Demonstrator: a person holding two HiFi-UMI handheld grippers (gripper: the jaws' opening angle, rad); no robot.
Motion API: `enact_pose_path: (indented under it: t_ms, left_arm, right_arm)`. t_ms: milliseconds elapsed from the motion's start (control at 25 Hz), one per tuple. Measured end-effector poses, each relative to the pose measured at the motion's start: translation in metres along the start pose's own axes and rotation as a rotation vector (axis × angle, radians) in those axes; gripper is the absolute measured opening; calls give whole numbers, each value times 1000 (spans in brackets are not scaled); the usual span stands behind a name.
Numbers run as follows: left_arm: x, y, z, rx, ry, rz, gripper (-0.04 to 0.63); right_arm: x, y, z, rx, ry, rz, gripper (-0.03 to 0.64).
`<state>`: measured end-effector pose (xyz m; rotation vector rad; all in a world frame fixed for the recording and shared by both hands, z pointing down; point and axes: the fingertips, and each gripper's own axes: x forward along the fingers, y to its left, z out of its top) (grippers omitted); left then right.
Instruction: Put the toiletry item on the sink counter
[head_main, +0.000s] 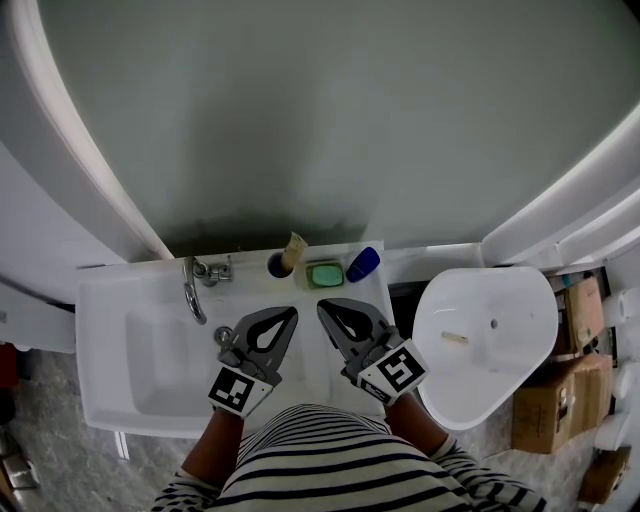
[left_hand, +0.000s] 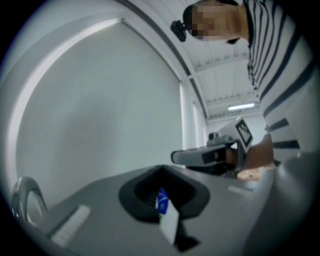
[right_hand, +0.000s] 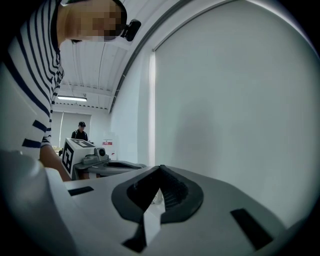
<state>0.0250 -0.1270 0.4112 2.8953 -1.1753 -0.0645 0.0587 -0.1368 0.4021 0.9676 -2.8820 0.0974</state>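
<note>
At the back of the white sink counter (head_main: 250, 300) stand a dark cup (head_main: 279, 265) with a tan tube in it, a green soap (head_main: 324, 274) in its dish and a blue bottle (head_main: 362, 264). My left gripper (head_main: 292, 312) and right gripper (head_main: 322, 305) hover side by side just in front of them, tips pointing at the wall. Both are shut with nothing between the jaws. In the left gripper view a bit of the blue bottle (left_hand: 161, 199) shows through the jaws' opening of the left gripper (left_hand: 162, 169). The right gripper (right_hand: 161, 167) faces the grey wall.
The basin (head_main: 150, 360) with a chrome faucet (head_main: 195, 287) fills the counter's left part. A white toilet (head_main: 487, 340) stands to the right, with cardboard boxes (head_main: 545, 405) beyond it. A grey wall (head_main: 330, 110) rises behind the counter.
</note>
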Motion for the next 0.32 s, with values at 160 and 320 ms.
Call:
enact_pose_path:
  t_ms: [160,320]
  left_arm:
    - [0,1,-1,-1,1,2,6]
    - [-1,2,-3,0,-1,4,6]
  right_arm:
    - [1,1,0,-1,3,3,6]
    - [3,2,-1,-2,2,5,6]
